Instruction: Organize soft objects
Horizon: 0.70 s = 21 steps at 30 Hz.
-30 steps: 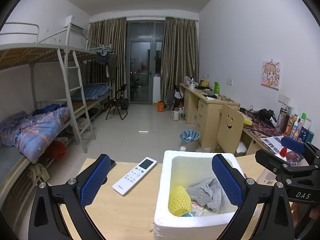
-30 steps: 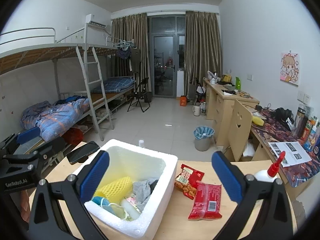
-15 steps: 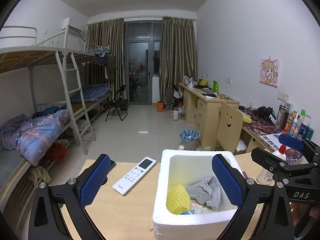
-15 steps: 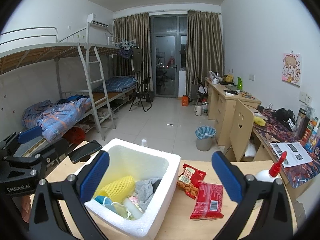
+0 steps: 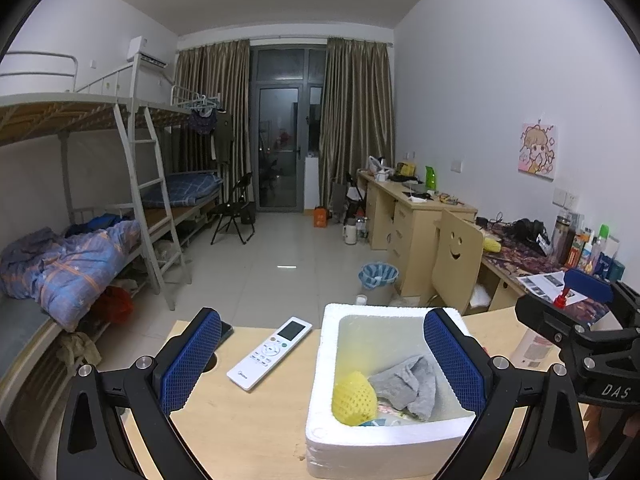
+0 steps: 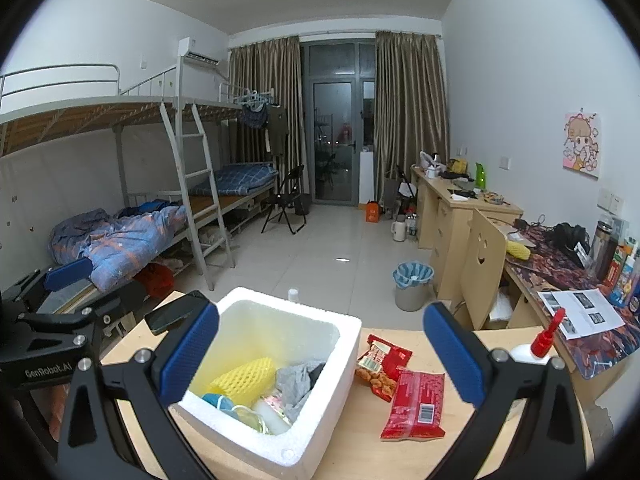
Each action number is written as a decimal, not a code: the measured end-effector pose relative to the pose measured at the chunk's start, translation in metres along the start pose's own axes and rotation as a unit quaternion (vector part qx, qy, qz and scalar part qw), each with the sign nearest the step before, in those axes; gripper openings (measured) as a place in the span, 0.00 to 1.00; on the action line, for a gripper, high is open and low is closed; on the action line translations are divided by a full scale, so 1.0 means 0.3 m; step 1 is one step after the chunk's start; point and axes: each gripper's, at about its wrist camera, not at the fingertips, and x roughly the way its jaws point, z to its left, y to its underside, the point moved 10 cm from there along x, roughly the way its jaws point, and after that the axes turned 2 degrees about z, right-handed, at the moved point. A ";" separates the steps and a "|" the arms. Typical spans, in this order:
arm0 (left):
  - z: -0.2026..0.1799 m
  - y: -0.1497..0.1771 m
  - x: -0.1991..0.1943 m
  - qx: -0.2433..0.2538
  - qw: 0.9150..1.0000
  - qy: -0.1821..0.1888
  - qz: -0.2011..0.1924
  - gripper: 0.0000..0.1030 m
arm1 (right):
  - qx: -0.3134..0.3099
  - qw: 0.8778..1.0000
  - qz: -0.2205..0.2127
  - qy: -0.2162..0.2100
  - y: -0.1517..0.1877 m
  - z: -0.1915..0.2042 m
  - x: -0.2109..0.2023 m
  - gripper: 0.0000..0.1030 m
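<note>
Lowest in the left wrist view, the left claw (image 5: 320, 364) hangs spread wide and empty, one pad over bare surface (image 5: 240, 432), the other over the box (image 5: 384, 444) at lower centre-right. In the right wrist view the right claw (image 6: 320, 356) is likewise spread and holds nothing, straddling the box's (image 6: 304, 432) far wall.

The soft things already lie inside the box: a yellow foam net (image 6: 244, 376) at the left, a grey cloth (image 6: 296, 380) beside it, and some small wrapped items nearer the camera that are too jumbled to name. To the right of the box, on the surface, lie two red snack bags (image 6: 416, 404), the nearer one touching the farther. They look like the soft items not yet packed, though that is a judgement.

Risks from here: the foam box is light, so a claw nudging its wall could slide or tip it. A hard pinch on a bag could crush the snacks. The glue bottle (image 6: 536, 344) stands near the bags at the right edge and could be knocked over by a wide reach.

Only the left view shows the remote (image 5: 270, 354) at centre, left of the box. Only the right view shows the snack bags and the phone (image 6: 176, 312) behind the box at left. Farther back, bunk beds line the left, desks the right.
</note>
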 end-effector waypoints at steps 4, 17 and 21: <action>-0.010 -0.028 -0.035 0.005 1.000 -0.009 -0.006 0.98 | 0.002 1.000 -0.010 0.000 -0.020 -0.004 -0.038 1.00; -0.056 -0.033 -0.178 0.016 1.000 -0.010 -0.024 0.98 | 0.001 0.999 -0.033 0.005 -0.022 0.003 -0.174 1.00; -0.064 -0.032 -0.220 0.016 0.999 -0.008 -0.028 0.99 | 0.000 0.999 -0.035 0.007 -0.016 0.005 -0.198 1.00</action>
